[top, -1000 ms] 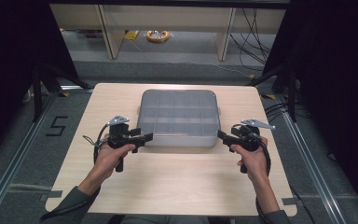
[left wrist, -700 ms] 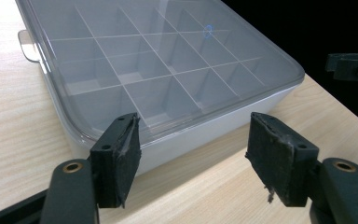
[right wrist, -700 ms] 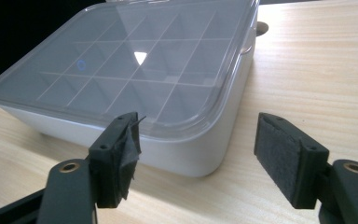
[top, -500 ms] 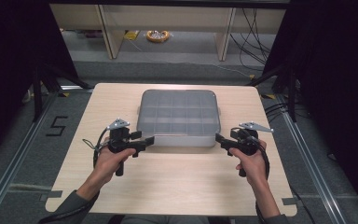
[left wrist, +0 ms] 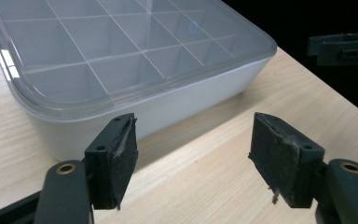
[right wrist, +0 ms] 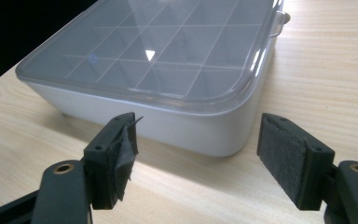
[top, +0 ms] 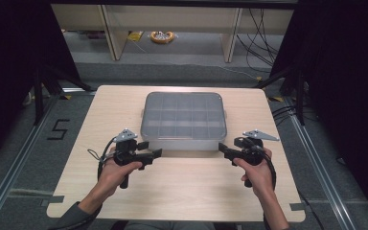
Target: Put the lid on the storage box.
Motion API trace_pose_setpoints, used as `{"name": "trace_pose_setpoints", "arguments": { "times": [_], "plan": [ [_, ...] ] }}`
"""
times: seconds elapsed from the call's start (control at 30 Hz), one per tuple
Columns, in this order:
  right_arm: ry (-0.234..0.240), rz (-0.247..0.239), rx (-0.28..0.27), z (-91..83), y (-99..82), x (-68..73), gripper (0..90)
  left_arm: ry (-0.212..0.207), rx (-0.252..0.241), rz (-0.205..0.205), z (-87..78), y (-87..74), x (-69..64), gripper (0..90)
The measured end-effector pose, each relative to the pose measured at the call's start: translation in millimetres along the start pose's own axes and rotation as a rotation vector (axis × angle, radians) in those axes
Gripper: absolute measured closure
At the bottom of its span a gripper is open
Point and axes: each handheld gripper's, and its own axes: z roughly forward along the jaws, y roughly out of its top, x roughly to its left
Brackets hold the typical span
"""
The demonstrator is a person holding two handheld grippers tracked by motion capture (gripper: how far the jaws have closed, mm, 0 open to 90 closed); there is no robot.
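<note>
The left gripper (top: 157, 154) holds its black jaws apart with nothing between them; they have just been opening, and bare wood shows in the gap in the left gripper view. The right gripper (top: 224, 149) stands the same way, jaws wide, just opened further, and empty.

Both point inward at the near corners of the shallow white plastic compartment box with a clear lid (top: 184, 120), each tip just short of its front wall and not touching it. The lid sits closed over a grid of dividers.

The box lies toward the far middle of the pale wooden table (top: 182, 191). Open board runs along its front edge and down both sides, with a wide bare strip between the two hands.
</note>
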Motion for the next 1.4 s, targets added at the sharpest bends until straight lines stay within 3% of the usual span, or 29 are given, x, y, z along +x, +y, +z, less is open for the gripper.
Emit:
{"name": "trace_pose_setpoints", "arguments": {
  "times": [0.07,0.4,0.93,1.03,1.17,1.23,1.33,1.37,1.4],
  "plan": [
    [-0.002,-0.024,0.013,-1.0,-0.4,-0.3,29.8,-0.003,-0.003,0.006,-1.3,-2.5,-1.6,31.3],
    [0.020,-0.046,0.024,-5.0,-8.5,6.7,29.7,-0.027,0.019,0.033,-1.6,-14.4,-11.5,31.4],
    [0.073,-0.067,0.025,-10.1,-24.5,21.8,29.6,-0.047,0.017,0.043,-15.3,-36.6,-14.1,31.1],
    [0.077,-0.051,0.035,-11.3,-26.8,24.4,29.6,-0.051,0.020,0.047,-18.2,-38.9,-13.9,31.0],
    [0.069,-0.087,0.043,-11.3,-33.1,24.2,29.6,-0.064,0.017,0.053,-19.7,-43.2,-15.2,30.6],
    [0.068,-0.060,0.054,-12.5,-36.2,27.5,29.6,-0.069,0.026,0.056,-20.6,-45.5,-17.0,30.1],
    [0.085,-0.080,0.055,-13.8,-38.0,26.1,29.5,-0.076,0.029,0.068,-21.7,-49.0,-19.2,28.8],
    [0.094,-0.032,0.072,-15.4,-41.3,30.4,29.5,-0.079,0.032,0.075,-22.6,-50.4,-19.1,27.2],
    [0.094,-0.032,0.072,-15.4,-41.3,30.4,29.5,-0.077,0.039,0.073,-23.8,-51.3,-19.7,27.2]
  ]
}}
